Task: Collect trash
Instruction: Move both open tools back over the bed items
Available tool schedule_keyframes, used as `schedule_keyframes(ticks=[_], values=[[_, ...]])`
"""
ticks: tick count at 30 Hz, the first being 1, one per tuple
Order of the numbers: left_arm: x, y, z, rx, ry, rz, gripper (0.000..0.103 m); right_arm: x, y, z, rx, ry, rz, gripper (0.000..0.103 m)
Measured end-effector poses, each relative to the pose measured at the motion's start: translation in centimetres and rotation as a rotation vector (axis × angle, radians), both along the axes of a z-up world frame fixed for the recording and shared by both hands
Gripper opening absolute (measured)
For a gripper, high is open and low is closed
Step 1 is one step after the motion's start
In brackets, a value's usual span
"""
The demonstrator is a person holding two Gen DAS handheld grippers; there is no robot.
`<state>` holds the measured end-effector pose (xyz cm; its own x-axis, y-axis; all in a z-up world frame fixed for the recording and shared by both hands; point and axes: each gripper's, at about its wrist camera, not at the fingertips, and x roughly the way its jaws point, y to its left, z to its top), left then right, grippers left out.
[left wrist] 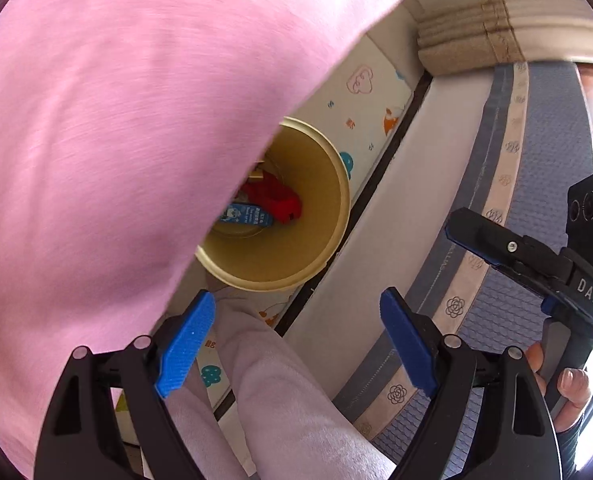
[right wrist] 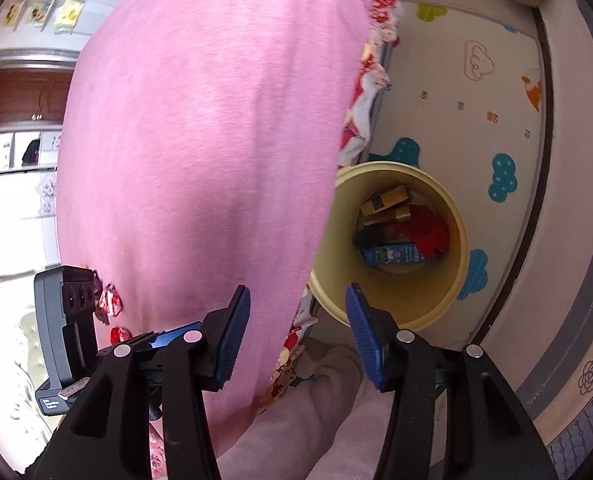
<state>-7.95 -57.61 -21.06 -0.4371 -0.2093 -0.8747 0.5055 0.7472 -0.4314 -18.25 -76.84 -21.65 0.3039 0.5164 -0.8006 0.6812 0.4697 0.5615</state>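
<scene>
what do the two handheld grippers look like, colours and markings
Both the left gripper and the right gripper have black plastic arms with silver rivets and ribbed blue rubber fingertip pads. The right one carries white "DAS" lettering, seen in the left wrist view.

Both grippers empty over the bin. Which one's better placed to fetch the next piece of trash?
Either, no clear edge. Left gripper and right gripper are both open, empty, above the bin. No loose trash is visible outside it.

The open right hand-held gripper (right wrist: 298, 334) hangs above a yellow bin (right wrist: 452, 292) holding a blue carton (right wrist: 396, 257) and red wrapper (right wrist: 426, 232), beside pink fabric (right wrist: 200, 152).
</scene>
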Motion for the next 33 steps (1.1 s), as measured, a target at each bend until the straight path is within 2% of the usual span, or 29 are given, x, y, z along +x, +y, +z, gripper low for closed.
schedule_keyframes(ticks=[8,17,22,27,33], values=[[4.0,9.5,4.1,-0.025,-0.048,0.169,0.084,6.5,6.9,4.7,-0.004,-0.085,0.155,0.050],[8.8,23.8,8.1,-0.033,-0.124,0.429,0.084,14.2,19.7,9.1,0.005,-0.168,0.385,0.050],[10.3,31.9,8.9,-0.021,-0.158,0.554,0.084,17.0,26.2,11.1,0.006,-0.202,0.474,0.050],[11.5,38.2,9.4,-0.020,-0.183,0.654,0.084,19.1,32.1,12.1,0.002,-0.224,0.569,0.050],[12.8,43.7,8.9,-0.010,-0.184,0.771,0.084,21.1,36.4,13.1,-0.007,-0.242,0.650,0.050]])
